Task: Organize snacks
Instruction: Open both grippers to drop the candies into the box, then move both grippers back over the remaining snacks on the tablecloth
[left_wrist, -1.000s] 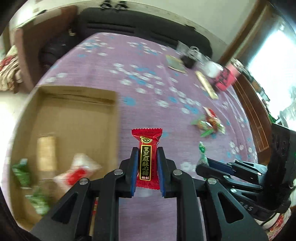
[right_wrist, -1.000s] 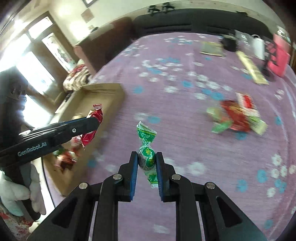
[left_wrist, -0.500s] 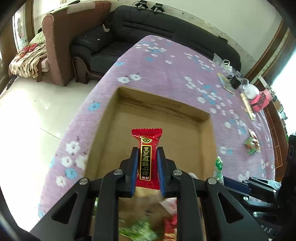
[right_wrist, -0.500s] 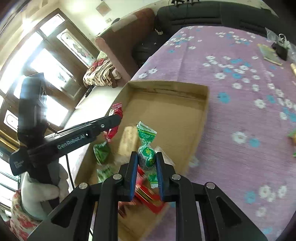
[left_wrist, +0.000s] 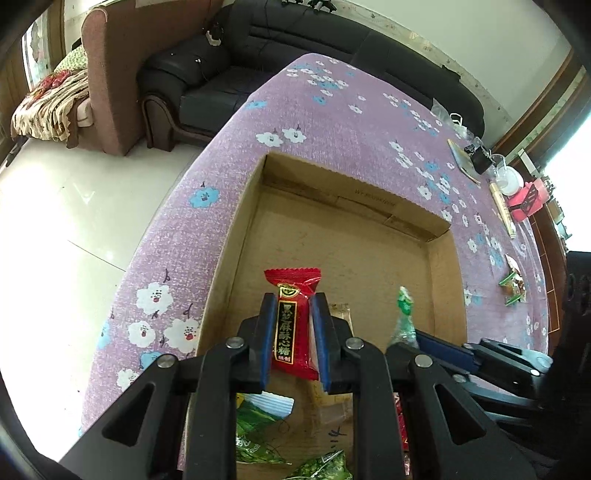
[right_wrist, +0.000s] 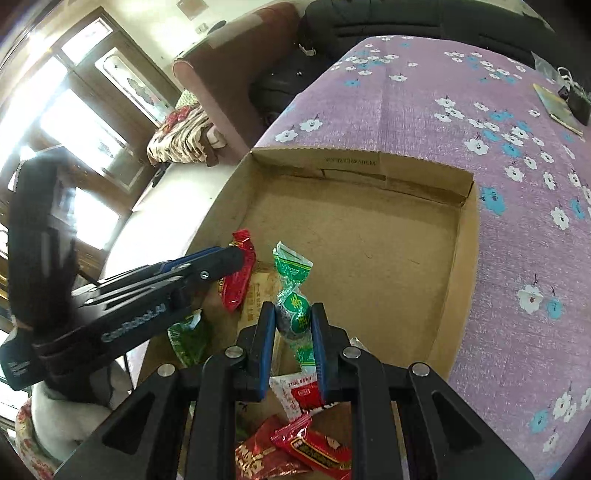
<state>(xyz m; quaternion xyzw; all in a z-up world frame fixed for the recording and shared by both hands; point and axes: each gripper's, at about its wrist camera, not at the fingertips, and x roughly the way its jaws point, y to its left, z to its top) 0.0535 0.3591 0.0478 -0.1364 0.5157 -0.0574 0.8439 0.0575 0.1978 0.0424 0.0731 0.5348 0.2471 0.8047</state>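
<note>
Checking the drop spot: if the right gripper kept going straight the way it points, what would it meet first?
Probably the cardboard box: the right gripper, shut on a green candy, points down into it, toward the tan packet on the floor of the box or bare cardboard beside it. Depth is unclear.

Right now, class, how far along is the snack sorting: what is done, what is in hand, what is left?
Done: several wrapped snacks already lie in the cardboard box. In hand: the left hand-held gripper grips a red candy and the right hand-held gripper a green candy, both over the box. Left: release these, then fetch the loose snacks on the purple cloth.
</note>
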